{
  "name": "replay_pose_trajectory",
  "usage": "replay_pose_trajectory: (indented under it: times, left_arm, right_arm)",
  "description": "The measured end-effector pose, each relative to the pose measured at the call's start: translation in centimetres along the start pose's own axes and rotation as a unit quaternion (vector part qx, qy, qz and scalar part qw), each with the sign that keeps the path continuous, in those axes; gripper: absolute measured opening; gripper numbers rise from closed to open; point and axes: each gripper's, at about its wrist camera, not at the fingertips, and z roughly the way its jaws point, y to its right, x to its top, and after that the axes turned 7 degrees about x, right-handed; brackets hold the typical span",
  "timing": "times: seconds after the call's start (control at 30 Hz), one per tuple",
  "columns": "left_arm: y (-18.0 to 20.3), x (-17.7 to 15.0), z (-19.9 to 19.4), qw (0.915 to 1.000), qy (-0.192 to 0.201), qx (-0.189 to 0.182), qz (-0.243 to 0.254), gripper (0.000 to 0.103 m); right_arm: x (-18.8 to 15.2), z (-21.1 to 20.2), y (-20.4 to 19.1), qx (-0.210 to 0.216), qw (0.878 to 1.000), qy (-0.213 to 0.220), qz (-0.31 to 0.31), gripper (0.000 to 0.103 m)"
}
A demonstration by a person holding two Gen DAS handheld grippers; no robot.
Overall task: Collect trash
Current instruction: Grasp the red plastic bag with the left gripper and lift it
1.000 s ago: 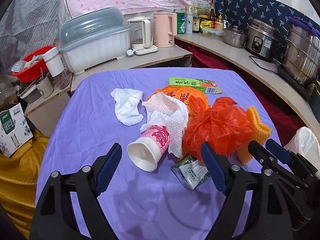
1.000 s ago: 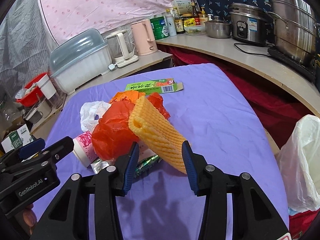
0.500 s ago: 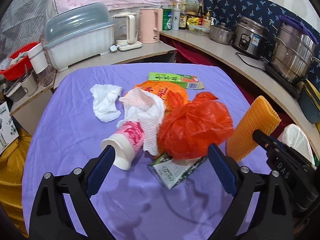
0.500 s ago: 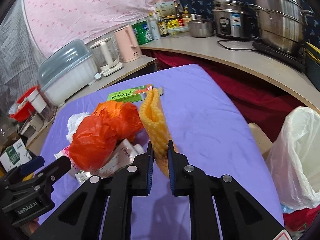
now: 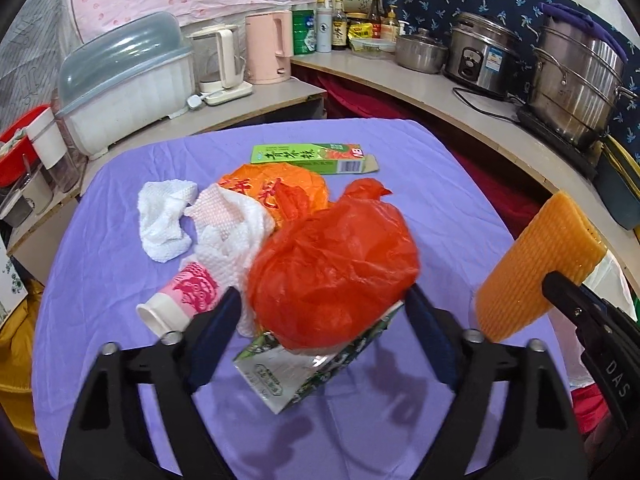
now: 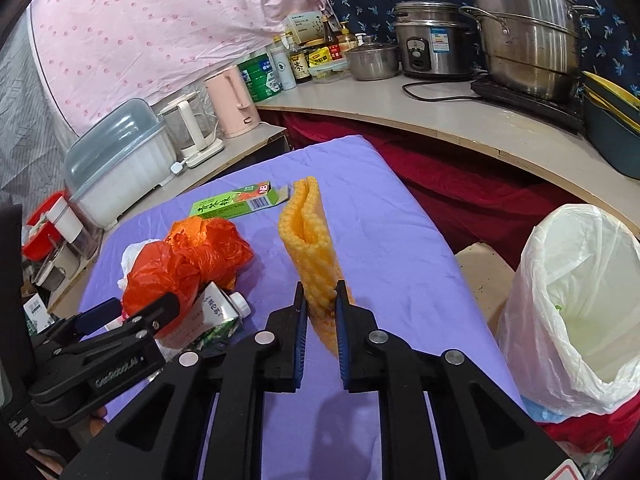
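Right gripper (image 6: 319, 300) pinches the near end of the orange foam net sleeve (image 6: 308, 236), flattened between the pads and lifted off the purple cloth (image 6: 400, 248). Ribbed, spongy, very light; it squashes without slipping.

Left gripper (image 5: 322, 312) jaws are closing around the red plastic bag (image 5: 332, 264), mid-table. Whether the pads touch it yet I cannot tell. Bag is a thin, crinkled, slippery film, puffed and light: take a bunched fold. Under it lies a crushed drink carton (image 5: 296, 368), stiff-creased. Paper cup (image 5: 180, 300) and soft towels (image 5: 224, 232) lie to its left. White-lined bin (image 6: 576, 300) stands right.
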Motion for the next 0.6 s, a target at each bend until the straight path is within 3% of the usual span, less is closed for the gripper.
replay_pose_trajectory:
  times: [0.07,0.23,0.6]
  left_arm:
    - [0.2,0.0,0.2,1.0,-0.005,-0.002,-0.001,0.054]
    - [0.3,0.1,-0.6,1.0,0.003,-0.002,-0.006,0.038]
    - [0.9,1.5,-5.8,0.9986,0.046,-0.02,-0.018,0.032]
  right_arm:
    - [0.0,-0.1,0.4,-0.001,1.0,0.0,0.003,0.013]
    - [-0.2,-0.7,0.9,-0.001,1.0,0.003,0.006,0.013]
    - [0.5,-4.3,1.6,0.004,0.999,0.037,0.009,0.013]
